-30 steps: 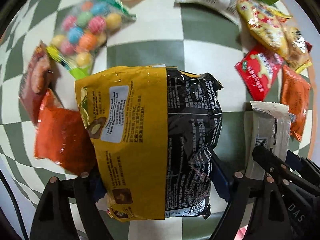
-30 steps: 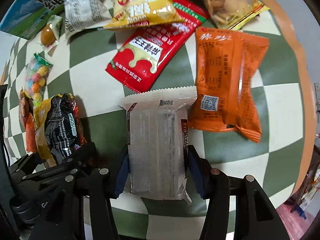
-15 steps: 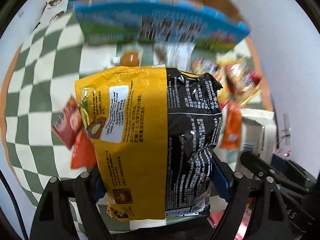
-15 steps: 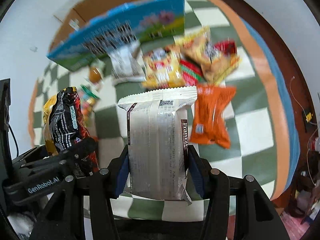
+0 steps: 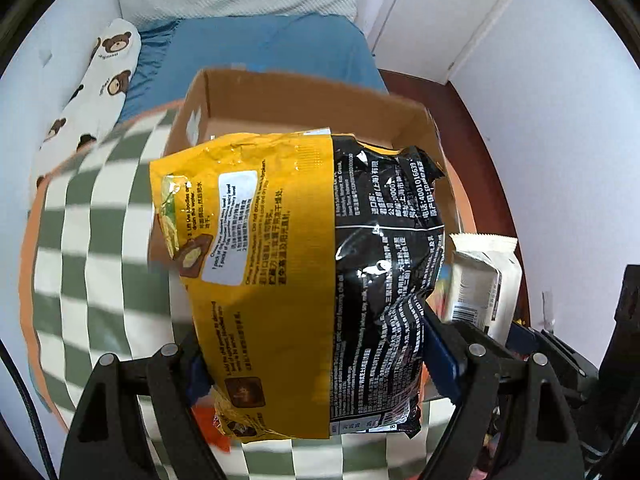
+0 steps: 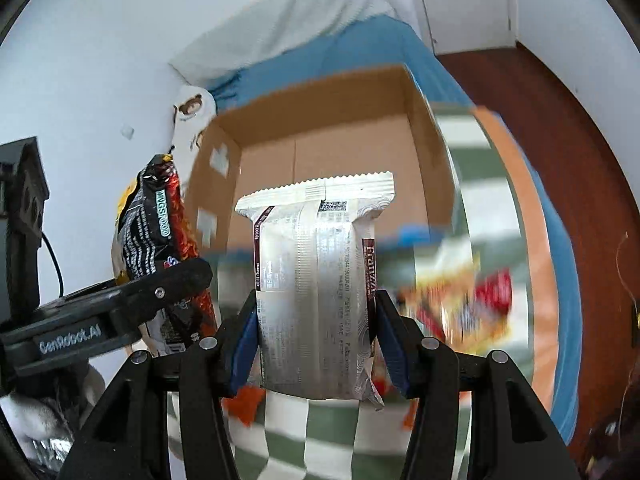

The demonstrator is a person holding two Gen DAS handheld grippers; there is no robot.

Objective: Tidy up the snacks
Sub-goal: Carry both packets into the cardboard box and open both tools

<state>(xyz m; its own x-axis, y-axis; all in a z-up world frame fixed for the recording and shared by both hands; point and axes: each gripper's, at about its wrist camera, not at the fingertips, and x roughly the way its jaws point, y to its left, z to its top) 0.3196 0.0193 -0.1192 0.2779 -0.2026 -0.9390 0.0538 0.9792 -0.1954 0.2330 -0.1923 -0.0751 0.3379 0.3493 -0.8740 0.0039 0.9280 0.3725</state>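
Jaws of the left gripper (image 5: 316,364) are clamped across the lower body of a yellow-and-black noodle packet (image 5: 304,280), one blue pad on each side edge, the packet standing upright between them with its crimped top uppermost. Jaws of the right gripper (image 6: 316,336) are set narrower, pinching a silver-white wrapped snack (image 6: 316,284) by its two long edges; this packet also stands upright, its serrated top seal level. Both packets are held above a green-and-white checked cloth (image 5: 88,240), and the grippers sit side by side, each visible at the margin of the other's view. Directly beyond the packets lies an open cardboard box (image 6: 332,148), its brown floor bare and its four walls upright, the near wall just behind the packets' tops. Loose snacks (image 6: 460,300), blurred, lie on the cloth to the right of the silver-white packet. Behind the box are a blue bed (image 5: 260,48) and a bear-print pillow (image 5: 100,80).
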